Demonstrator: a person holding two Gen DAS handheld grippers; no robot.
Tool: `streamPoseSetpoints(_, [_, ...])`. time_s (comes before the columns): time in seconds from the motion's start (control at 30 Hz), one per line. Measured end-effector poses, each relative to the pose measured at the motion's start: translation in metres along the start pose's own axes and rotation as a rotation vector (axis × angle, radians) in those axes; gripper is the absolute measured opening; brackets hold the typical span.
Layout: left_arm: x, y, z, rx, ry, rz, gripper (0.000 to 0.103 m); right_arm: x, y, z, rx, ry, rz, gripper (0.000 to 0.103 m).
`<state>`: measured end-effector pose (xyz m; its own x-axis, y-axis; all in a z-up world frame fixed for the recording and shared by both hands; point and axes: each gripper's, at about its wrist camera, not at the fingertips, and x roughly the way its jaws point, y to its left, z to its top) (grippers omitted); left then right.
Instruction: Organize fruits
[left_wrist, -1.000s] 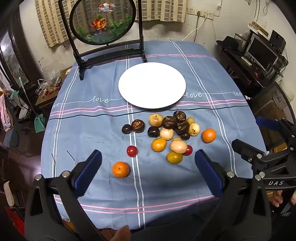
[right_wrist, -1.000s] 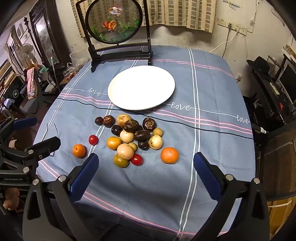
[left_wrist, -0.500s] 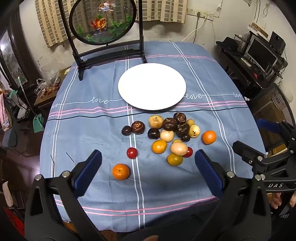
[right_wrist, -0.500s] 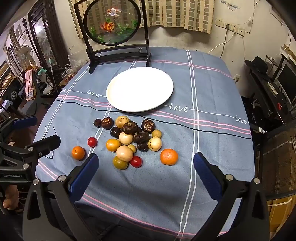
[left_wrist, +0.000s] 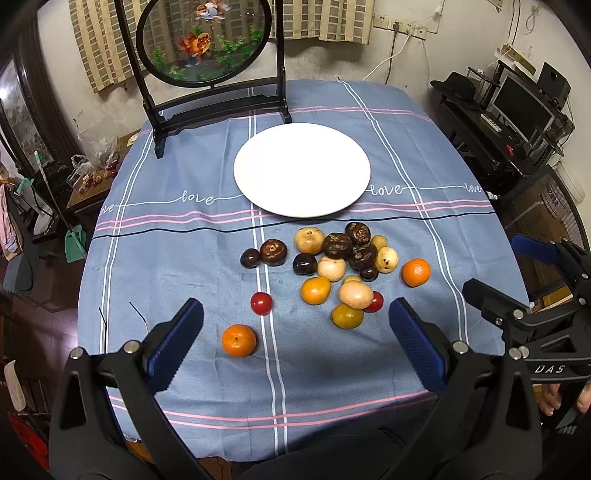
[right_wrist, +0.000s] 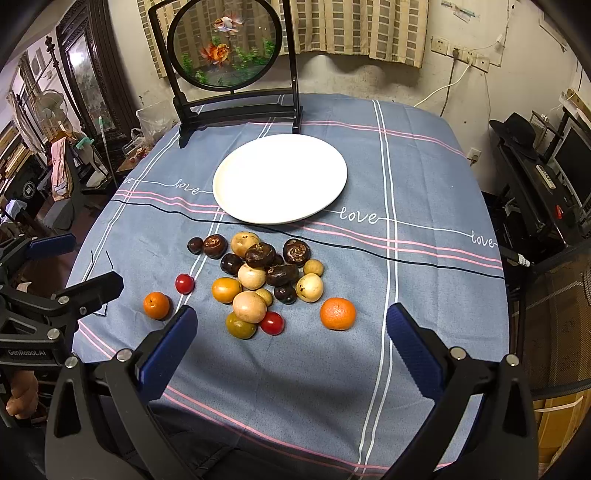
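Holding both grippers spread wide and empty, I see my left gripper (left_wrist: 295, 332) nearest the lone orange (left_wrist: 238, 340) at 10 o'clock, with the white plate (left_wrist: 258, 147) bare beyond the fruit pile (left_wrist: 332, 258) at 12 o'clock.

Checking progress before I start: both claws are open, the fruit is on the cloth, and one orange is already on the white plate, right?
Not quite: the white plate holds nothing, as the right wrist view shows. Both oranges lie on the cloth. Left claw and right claw are open.
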<state>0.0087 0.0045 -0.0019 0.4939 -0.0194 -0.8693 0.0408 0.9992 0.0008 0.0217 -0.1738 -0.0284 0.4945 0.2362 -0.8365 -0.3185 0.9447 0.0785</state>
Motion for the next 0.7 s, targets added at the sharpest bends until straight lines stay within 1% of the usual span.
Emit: streamPoseSetpoints(0.7, [0.0075,0.0003,0.0013,0.000,0.017,-0.007,0.101,0.0025,-0.0020,0.0022,0.004,0.008,-0.005,0.102])
